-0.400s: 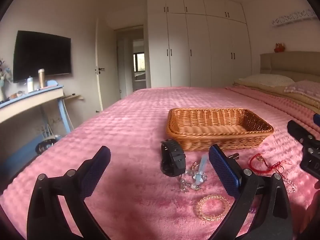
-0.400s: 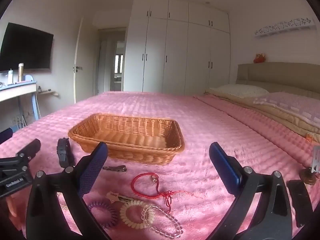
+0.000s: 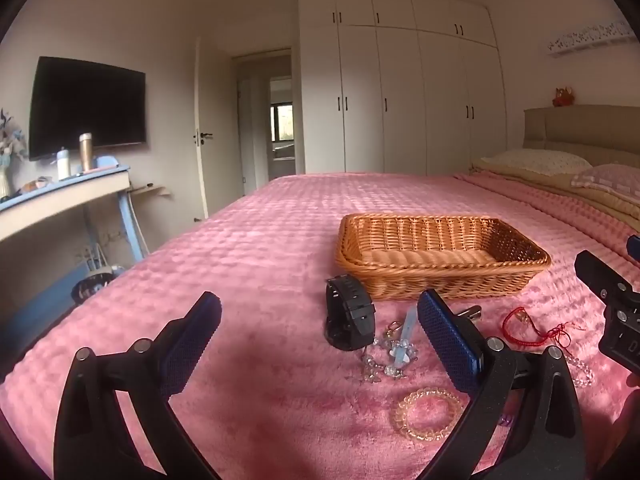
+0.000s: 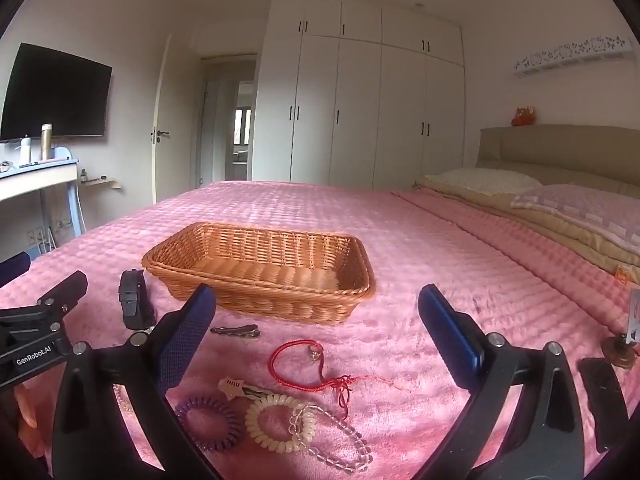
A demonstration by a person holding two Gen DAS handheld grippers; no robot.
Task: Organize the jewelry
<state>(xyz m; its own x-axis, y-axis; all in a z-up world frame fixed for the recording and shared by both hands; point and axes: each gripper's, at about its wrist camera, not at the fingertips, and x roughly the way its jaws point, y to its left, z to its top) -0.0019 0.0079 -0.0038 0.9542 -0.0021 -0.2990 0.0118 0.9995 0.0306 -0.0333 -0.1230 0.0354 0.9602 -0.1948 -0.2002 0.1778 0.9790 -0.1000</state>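
Observation:
A wicker basket point(image 3: 440, 258) point(image 4: 260, 268) sits on the pink bedspread with nothing visible inside. In front of it lie a black watch point(image 3: 350, 318) point(image 4: 134, 304), a crystal bracelet with a pale blue clip point(image 3: 394, 350), a yellow coil band point(image 3: 428, 414), a red cord bracelet point(image 3: 528, 326) point(image 4: 304, 366), a purple coil band point(image 4: 208, 416), a cream coil band point(image 4: 280, 420), a clear bead strand point(image 4: 340, 440) and a dark hair clip point(image 4: 236, 331). My left gripper point(image 3: 320, 340) hovers open just left of the watch. My right gripper point(image 4: 316, 328) hangs open over the red cord.
Pillows point(image 4: 484, 180) and a headboard point(image 4: 560, 148) lie to the right. A desk point(image 3: 60, 196) with bottles and a wall TV point(image 3: 88, 106) stand left of the bed. White wardrobes point(image 4: 376, 112) and an open door fill the far wall. A small stand point(image 4: 622, 344) sits at right.

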